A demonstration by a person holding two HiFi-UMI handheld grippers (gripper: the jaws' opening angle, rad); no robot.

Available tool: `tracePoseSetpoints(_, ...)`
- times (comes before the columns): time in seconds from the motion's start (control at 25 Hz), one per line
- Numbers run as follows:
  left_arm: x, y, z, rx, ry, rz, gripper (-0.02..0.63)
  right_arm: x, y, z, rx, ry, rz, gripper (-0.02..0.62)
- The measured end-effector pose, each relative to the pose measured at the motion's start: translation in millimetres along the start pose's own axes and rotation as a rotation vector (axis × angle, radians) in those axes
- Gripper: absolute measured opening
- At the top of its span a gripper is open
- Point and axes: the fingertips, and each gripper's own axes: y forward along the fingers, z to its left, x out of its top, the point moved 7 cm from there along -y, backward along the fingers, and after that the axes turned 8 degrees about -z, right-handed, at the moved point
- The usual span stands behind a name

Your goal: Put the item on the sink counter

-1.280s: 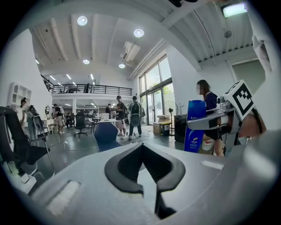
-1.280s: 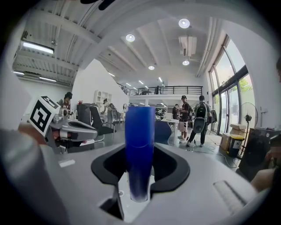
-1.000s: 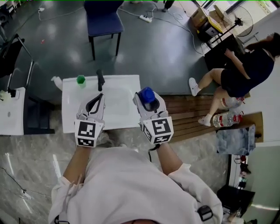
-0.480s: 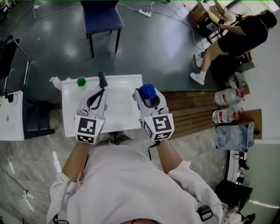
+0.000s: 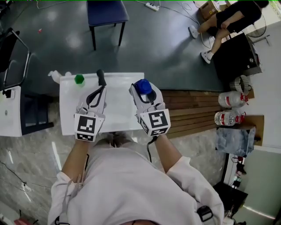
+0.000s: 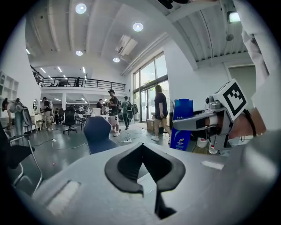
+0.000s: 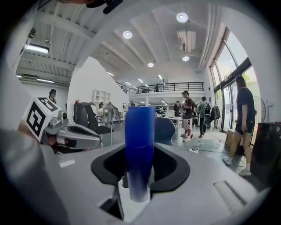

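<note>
Two grippers are held over one white sink counter. The left gripper is empty, with its jaws closed tip to tip. The right gripper is clamped on the single blue item, a tall upright container, held above the counter's one o'clock corner. Whether it touches the surface cannot be told. White print on the blue item's side in the left gripper view is too small to read. Each gripper carries one marker cube with black-and-white squares. One green-capped object stands at the counter's eleven o'clock corner, and one black faucet stands at its twelve o'clock. One blue chair stands beyond at twelve o'clock, and two clear water jugs lie at three o'clock.
</note>
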Motion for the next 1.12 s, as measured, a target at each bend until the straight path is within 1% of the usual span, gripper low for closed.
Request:
tracePoseSetpoints(0.36,-23,40,5,0.036,0.002,0.012,-0.003,-42,29,-31,0.048,0.005,0.008,0.147)
tracePoseSetpoints(0.52,-40,58,9,0.036,0.008,0.015,-0.003,-66,46,-38,0.067,0.006,0.018,0.147)
tracePoseSetpoints(0.92,-76,86,26,0.046,-0.007,0.028,-0.003,-116,89,-44,0.124,0.014,0.031,0.147)
tracePoseSetpoints(1.12,-91,95,36,0.036,0.004,0.021,-0.002,-143,107,-43,0.139,0.020,0.041,0.147)
